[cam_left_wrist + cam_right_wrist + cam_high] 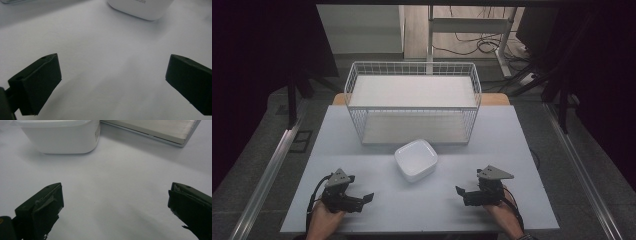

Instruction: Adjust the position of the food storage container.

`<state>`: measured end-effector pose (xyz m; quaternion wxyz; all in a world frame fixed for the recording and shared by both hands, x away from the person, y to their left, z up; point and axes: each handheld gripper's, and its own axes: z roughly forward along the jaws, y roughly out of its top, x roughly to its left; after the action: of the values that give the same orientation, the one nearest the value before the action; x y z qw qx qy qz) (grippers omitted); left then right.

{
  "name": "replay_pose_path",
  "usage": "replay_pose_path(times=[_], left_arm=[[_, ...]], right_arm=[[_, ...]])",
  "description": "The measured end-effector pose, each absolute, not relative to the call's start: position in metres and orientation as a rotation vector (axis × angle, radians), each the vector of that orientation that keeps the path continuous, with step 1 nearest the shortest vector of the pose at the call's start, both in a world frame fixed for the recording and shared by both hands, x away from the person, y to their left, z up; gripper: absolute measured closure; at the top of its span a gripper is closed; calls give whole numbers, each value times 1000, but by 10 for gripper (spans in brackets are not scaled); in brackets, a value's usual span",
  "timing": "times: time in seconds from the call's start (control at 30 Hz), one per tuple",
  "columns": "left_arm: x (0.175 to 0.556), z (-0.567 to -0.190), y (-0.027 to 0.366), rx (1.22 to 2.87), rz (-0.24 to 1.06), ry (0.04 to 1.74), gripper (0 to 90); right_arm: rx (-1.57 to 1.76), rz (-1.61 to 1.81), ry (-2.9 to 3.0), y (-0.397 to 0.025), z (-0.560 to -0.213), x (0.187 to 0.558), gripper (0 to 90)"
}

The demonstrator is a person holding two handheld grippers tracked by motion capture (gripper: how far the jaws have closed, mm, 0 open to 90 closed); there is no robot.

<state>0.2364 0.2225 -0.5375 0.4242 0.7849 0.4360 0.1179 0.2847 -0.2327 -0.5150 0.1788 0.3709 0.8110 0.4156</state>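
High view: I see both grippers low on the white table (pixel 377 210), near its front edge, one in each of the person's hands. The left gripper (pixel 364 200) sits at the near left, the right gripper (pixel 462 194) at the near right, jaws turned inward toward each other. The white bowl (pixel 416 159), square with rounded corners, rests on the table between and beyond them, well apart from both. Just behind the bowl stands a white wire basket (pixel 412 67) with a pale shelf board inside.

Left gripper view: jaws spread wide, nothing between them but bare tabletop. The bowl (pixel 142 8) shows at the top edge, its side wall and base corner, a detail the high view does not give.

Right gripper view: jaws likewise spread wide over bare table, pad faces look worn and scuffed. The bowl (pixel 60 137) is at top left, side-on, with a small printed mark on its corner, too small for me to read. The basket's lower board (pixel 160 130) lies just beyond it.

Nothing stands between either gripper and the bowl.
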Motion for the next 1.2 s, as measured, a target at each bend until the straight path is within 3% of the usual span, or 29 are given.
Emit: replay_pose_path(times=[0.87,1.0,1.07,1.2], left_arm=[[243,-529,221,1924,254,1127,6],[249,-525,214,1940,284,1121,82],[254,-521,210,1943,291,1115,134],[259,-518,207,1926,272,1117,270]], right_arm=[[1078,1105,2324,-225,-507,290,2],[1095,1126,2362,-219,-503,295,74],[1092,1145,2375,-215,-498,299,155],[1083,1165,2375,-212,-492,305,243]])
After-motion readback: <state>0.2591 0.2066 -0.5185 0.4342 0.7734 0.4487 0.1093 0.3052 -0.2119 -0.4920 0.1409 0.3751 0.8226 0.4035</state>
